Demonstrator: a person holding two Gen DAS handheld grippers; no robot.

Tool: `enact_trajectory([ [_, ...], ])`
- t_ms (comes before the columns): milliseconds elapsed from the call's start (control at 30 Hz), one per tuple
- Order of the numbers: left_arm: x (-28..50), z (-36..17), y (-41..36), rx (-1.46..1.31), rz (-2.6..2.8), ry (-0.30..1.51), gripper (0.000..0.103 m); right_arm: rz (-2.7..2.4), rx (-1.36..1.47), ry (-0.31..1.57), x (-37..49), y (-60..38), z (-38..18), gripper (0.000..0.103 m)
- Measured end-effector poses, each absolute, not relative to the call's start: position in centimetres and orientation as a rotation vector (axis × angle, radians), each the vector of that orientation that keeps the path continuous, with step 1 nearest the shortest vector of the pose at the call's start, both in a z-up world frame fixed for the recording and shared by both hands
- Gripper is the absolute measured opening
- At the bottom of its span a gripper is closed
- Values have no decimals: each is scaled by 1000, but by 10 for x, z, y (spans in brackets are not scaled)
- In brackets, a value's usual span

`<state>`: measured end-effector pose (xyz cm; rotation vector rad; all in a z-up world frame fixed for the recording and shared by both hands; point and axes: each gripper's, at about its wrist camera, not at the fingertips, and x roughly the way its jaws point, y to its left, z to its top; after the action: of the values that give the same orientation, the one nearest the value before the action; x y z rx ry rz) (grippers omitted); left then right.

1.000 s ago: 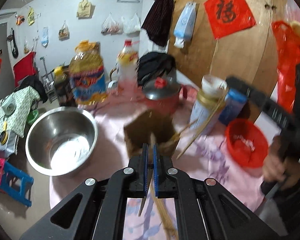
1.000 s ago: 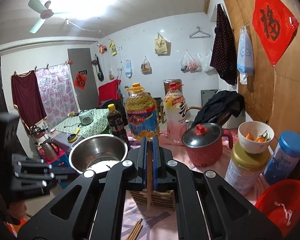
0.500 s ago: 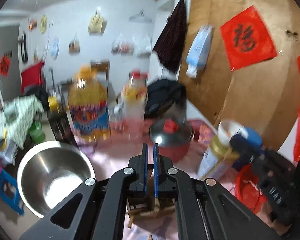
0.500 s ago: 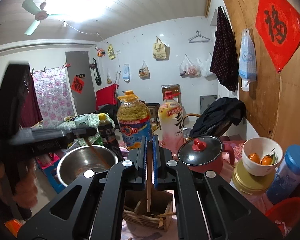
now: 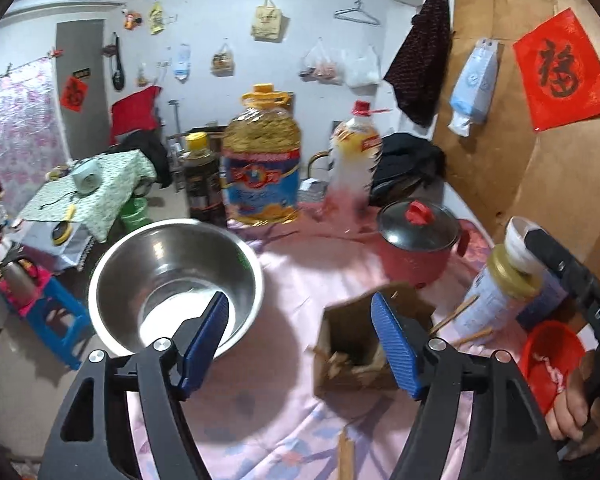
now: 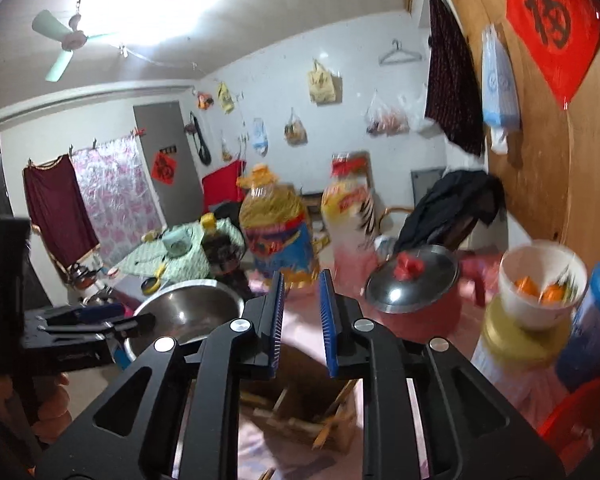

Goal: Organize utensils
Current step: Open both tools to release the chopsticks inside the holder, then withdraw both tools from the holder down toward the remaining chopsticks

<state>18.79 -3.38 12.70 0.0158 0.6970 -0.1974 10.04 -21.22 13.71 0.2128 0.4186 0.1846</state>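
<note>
the left gripper [image 5: 300,340] has its jaws spread wide with nothing between them; they have just been opening. its blue pads frame bare pink cloth, the steel bowl [image 5: 176,280] on one side and the cardboard box [image 5: 360,344] on the other. the right gripper [image 6: 300,320] has also just been parting its jaws; they stand a little apart, with no chopstick in the gap, right above the same box [image 6: 308,408].

judging from this, both hands have let go of their load and the box now holds several wooden chopsticks [image 6: 328,420]. they lie jumbled inside it, leaning at different slants rather than standing straight, with their long axes running roughly from the box floor up toward its rim; the blur hides which ends are the tips.

some work looks left. two chopsticks [image 5: 456,314] lean on the far side of the box against the white jar with the gold lid [image 5: 500,300], their long axes tilted up toward the jar, and whether their lower ends sit inside the box or on the surface cannot be told. another loose chopstick [image 5: 345,456] lies on the pink surface [image 5: 284,412] close under the left gripper, its long axis pointing away from the camera toward the box. in the right wrist view a further stick end [image 6: 266,474] shows at the bottom edge. so the sorting seems well along but not finished, with these strays probably still to be gathered.
</note>
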Motion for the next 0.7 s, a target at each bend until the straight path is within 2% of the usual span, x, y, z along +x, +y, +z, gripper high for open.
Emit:
enact_trajectory([
  [100, 169, 117, -23, 29, -177, 725, 80, 172, 242, 468, 81, -205, 121, 23],
  [233, 134, 99, -1, 24, -158, 737, 87, 104, 251, 501, 44, -191, 102, 37],
  [300, 116, 87, 12, 34, -147, 760, 89, 76, 265, 539, 27, -182, 90, 38],
  [467, 77, 61, 54, 14, -138, 821, 89, 53, 306, 587, -11, -159, 76, 38],
  [700, 20, 33, 108, -49, -134, 888, 89, -5, 309, 596, -74, -107, 68, 46],
])
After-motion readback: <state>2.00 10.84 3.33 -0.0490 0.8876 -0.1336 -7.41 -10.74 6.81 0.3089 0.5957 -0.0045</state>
